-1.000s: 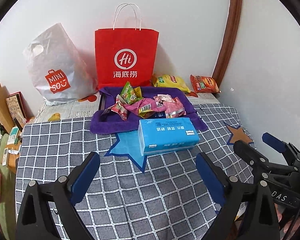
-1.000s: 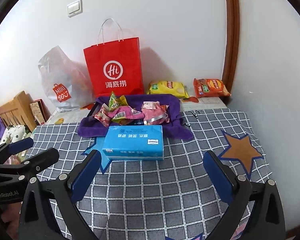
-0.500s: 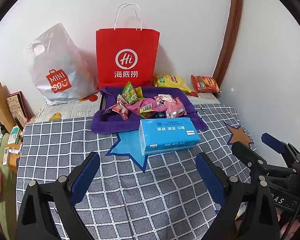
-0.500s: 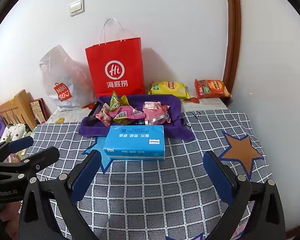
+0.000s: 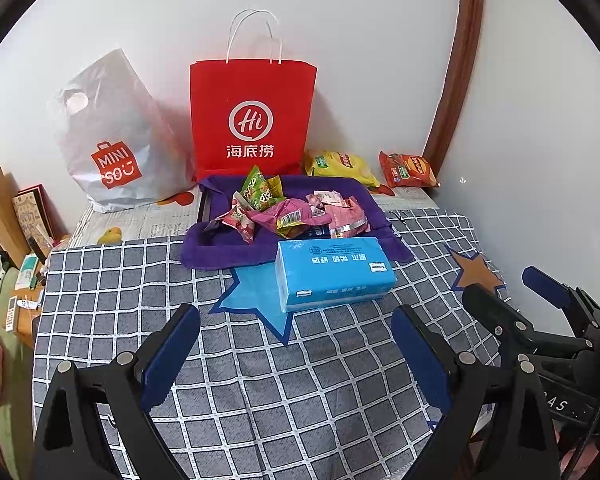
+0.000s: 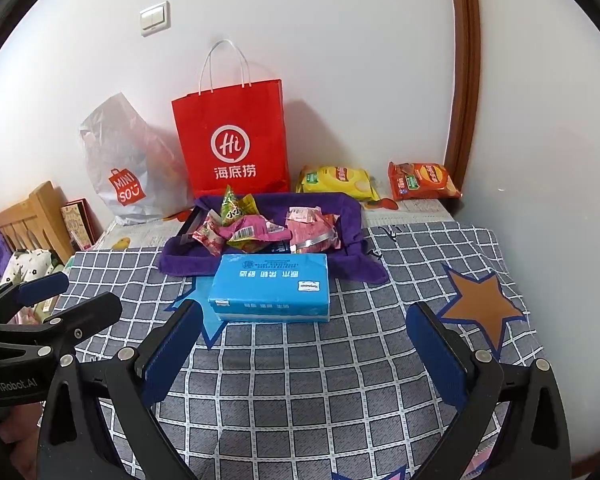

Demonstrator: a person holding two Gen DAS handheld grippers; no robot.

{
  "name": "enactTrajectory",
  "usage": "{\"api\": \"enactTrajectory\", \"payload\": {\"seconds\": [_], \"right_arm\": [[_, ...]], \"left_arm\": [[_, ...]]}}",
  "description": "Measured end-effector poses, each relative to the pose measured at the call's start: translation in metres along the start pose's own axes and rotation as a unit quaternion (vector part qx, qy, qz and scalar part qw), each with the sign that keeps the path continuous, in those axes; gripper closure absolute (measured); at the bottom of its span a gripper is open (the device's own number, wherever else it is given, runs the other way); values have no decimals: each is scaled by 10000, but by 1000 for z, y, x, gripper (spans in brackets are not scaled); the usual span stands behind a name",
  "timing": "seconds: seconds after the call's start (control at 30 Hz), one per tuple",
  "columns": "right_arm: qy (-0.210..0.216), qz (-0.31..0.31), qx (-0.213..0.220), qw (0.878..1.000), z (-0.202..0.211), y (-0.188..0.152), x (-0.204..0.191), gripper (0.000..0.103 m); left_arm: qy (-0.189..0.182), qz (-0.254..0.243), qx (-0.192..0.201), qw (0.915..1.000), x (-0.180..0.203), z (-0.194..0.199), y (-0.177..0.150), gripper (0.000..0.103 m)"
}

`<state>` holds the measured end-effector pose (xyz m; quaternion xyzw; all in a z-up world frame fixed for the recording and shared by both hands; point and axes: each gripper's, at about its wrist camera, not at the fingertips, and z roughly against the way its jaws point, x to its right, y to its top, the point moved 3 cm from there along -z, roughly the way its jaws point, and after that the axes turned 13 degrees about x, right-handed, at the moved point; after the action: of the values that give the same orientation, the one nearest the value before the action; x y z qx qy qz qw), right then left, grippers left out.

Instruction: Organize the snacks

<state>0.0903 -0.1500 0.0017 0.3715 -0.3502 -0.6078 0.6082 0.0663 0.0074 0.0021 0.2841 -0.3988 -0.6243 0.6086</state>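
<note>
Several crumpled snack packets (image 5: 288,212) (image 6: 260,228) lie heaped in a tray lined with purple cloth (image 5: 204,248) (image 6: 180,258). A blue tissue pack (image 5: 334,272) (image 6: 272,286) lies just in front of the tray. Against the wall behind it rest a yellow chip bag (image 5: 340,164) (image 6: 336,180) and a red chip bag (image 5: 408,168) (image 6: 422,180). My left gripper (image 5: 296,336) (image 6: 66,298) hovers open over the checked cloth, short of the tissue pack. My right gripper (image 6: 304,340) (image 5: 508,292) is open too, beside the left one, holding nothing.
A red paper bag (image 5: 252,120) (image 6: 232,144) and a white plastic bag (image 5: 112,140) (image 6: 128,160) stand against the back wall. The table wears a grey checked cloth (image 5: 260,380) (image 6: 320,380). A wall closes the right side; wooden furniture (image 6: 24,220) and clutter sit at left.
Both views have shifted only slightly; the tray and tissue pack sit a touch lower in the right wrist frame. Nothing was grasped or moved, and both grippers stay open.
</note>
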Motion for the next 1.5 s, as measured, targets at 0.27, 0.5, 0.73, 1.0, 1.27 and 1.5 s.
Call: {"api": "enactTrajectory", "payload": {"seconds": [0.27, 0.5, 0.73, 1.0, 1.27, 1.5], "right_arm": [[-11, -45, 22, 10000, 2, 1, 3, 2], [-35, -77, 31, 10000, 4, 1, 6, 2], [-47, -84, 28, 9999, 4, 0, 8, 2], [-57, -94, 34, 9999, 6, 0, 9, 2], [-53, -106, 47, 9999, 7, 0, 10, 2], [-51, -113, 69, 9999, 9, 0, 10, 2]], "left_arm": [[11, -6, -4, 10000, 1, 0, 0, 6], [3, -9, -4, 10000, 1, 1, 0, 6], [12, -7, -11, 10000, 2, 1, 0, 6], [9, -8, -5, 10000, 2, 1, 0, 6], [-3, -15, -10, 10000, 3, 2, 0, 6], [-7, -14, 3, 10000, 3, 2, 0, 6]]}}
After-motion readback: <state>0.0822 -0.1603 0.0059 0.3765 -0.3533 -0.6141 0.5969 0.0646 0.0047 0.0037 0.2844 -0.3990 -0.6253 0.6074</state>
